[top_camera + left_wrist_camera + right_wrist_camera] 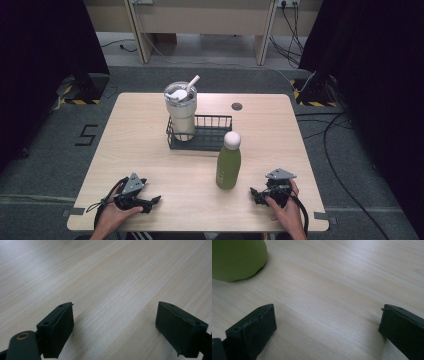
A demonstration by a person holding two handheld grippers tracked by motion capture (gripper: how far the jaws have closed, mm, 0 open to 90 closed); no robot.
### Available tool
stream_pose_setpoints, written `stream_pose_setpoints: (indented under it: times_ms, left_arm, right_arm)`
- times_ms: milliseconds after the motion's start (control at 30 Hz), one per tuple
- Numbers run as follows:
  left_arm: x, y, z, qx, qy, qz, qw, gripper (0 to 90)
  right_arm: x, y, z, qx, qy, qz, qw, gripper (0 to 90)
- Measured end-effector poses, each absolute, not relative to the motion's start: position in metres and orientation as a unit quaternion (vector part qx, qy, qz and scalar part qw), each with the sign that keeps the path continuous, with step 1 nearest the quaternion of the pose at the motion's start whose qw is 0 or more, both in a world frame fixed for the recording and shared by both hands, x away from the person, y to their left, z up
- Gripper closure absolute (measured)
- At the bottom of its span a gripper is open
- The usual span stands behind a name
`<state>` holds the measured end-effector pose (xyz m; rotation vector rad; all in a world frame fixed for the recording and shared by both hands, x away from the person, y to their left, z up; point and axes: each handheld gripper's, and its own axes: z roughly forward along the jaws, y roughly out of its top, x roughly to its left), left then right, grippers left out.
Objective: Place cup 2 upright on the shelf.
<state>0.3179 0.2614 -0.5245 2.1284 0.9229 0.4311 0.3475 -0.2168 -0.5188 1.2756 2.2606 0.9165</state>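
A green bottle (228,164) with a white cap stands upright on the wooden table (135,145), right of centre; its base (237,260) fills the top left of the right gripper view. A white tumbler (181,111) with a lid and straw stands in the left end of a black wire basket (212,134) behind the bottle. My left gripper (152,201) rests near the front left edge, open over bare wood (115,322). My right gripper (256,195) sits at the front right, just right of the bottle, open with nothing between its jaws (327,330).
A small dark round disc (237,106) is set in the table top at the back. A floor marking shaped like a 5 (86,135) lies left of the table. Cables (330,150) trail on the floor at the right.
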Motion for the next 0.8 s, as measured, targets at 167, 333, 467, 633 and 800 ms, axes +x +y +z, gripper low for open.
stream_pose_setpoints:
  times_ms: [167, 333, 467, 633, 800]
  left_arm:
    - [0.320, 0.263, -0.525, 0.834, 0.367, 0.155, 0.381, 12.9]
    - [0.321, 0.262, -0.525, 0.835, 0.365, 0.154, 0.381, 12.3]
    - [0.322, 0.262, -0.525, 0.835, 0.365, 0.154, 0.382, 11.9]
    - [0.322, 0.262, -0.525, 0.836, 0.364, 0.154, 0.381, 11.8]
    - [0.322, 0.262, -0.525, 0.836, 0.364, 0.153, 0.381, 11.7]
  right_arm:
    - [0.345, -0.219, -0.517, 0.447, 0.801, 0.345, 0.200, 19.4]
    - [0.340, -0.221, -0.515, 0.443, 0.795, 0.355, 0.213, 17.6]
    - [0.334, -0.222, -0.508, 0.428, 0.788, 0.383, 0.220, 15.0]
    - [0.325, -0.219, -0.497, 0.407, 0.784, 0.409, 0.229, 15.4]
    - [0.320, -0.215, -0.490, 0.391, 0.781, 0.430, 0.228, 15.4]
